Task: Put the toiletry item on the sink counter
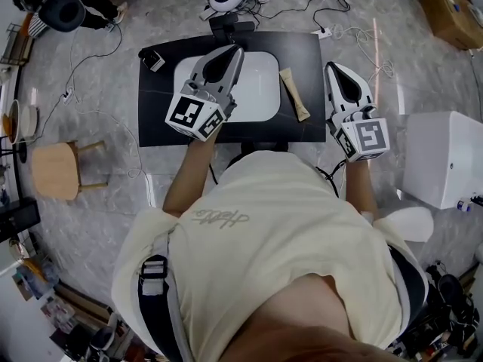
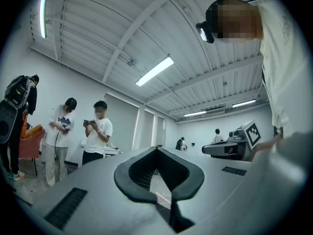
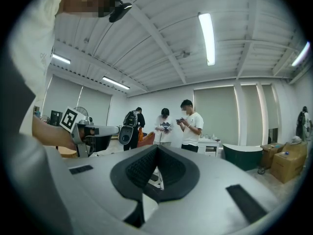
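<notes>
The toiletry item, a tan tube (image 1: 294, 93), lies on the black sink counter (image 1: 158, 100) just right of the white basin (image 1: 260, 89). My left gripper (image 1: 237, 50) hovers over the basin's left part, jaws shut with nothing in them. My right gripper (image 1: 332, 67) is held over the counter's right edge, also shut and empty, a short way right of the tube. Both gripper views look out level into the room; the left gripper (image 2: 157, 149) and right gripper (image 3: 157, 147) show their tips meeting. The tube and counter are hidden in both.
A small dark box (image 1: 153, 60) sits on the counter's back left corner, a faucet (image 1: 230, 27) behind the basin. A wooden stool (image 1: 56, 168) stands left, a white fixture (image 1: 445, 157) right. Cables cross the floor. Two people (image 3: 188, 124) stand further off in the room.
</notes>
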Action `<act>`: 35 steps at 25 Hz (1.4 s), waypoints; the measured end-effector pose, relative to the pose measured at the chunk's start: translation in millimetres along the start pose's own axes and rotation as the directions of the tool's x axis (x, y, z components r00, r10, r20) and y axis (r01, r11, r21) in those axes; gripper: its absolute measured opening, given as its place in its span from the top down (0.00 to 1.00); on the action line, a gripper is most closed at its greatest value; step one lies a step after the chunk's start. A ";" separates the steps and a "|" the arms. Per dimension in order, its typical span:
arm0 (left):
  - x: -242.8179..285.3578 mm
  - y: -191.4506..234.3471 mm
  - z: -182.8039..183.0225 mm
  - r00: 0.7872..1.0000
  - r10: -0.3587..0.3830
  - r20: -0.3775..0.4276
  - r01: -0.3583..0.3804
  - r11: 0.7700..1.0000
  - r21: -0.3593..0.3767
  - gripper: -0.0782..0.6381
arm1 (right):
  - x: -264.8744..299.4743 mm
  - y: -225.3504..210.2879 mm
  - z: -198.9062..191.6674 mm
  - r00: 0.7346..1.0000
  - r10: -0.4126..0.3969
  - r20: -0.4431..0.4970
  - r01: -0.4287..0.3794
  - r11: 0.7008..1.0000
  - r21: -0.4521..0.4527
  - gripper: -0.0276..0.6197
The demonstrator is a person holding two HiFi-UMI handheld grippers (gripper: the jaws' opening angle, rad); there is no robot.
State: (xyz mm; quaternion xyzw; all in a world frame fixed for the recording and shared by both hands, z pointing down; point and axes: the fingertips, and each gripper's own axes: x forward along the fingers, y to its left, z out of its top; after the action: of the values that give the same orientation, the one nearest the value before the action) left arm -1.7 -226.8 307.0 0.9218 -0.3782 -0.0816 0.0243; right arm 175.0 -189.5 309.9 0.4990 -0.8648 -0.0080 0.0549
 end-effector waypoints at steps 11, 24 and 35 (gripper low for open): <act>2.1 -3.5 -6.4 1.000 -0.008 -0.027 0.008 1.000 -0.012 0.89 | 1.2 3.2 -9.2 1.000 0.010 -0.013 -0.009 0.999 0.033 0.96; 5.4 -1.2 -16.2 0.999 -0.011 -0.044 0.009 0.999 -0.032 0.89 | 3.8 5.5 -17.7 0.999 0.026 -0.033 -0.025 0.999 0.032 0.96; -0.2 0.9 -25.3 0.998 0.001 -0.059 -0.004 0.999 -0.051 0.89 | 5.4 12.6 -22.9 0.999 0.043 -0.027 -0.042 0.998 0.035 0.96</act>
State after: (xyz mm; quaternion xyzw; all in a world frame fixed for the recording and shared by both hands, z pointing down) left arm 1.9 -227.8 332.0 0.9224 -0.3762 -0.0642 0.0591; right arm 163.8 -187.0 334.0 0.4813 -0.8745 0.0151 0.0583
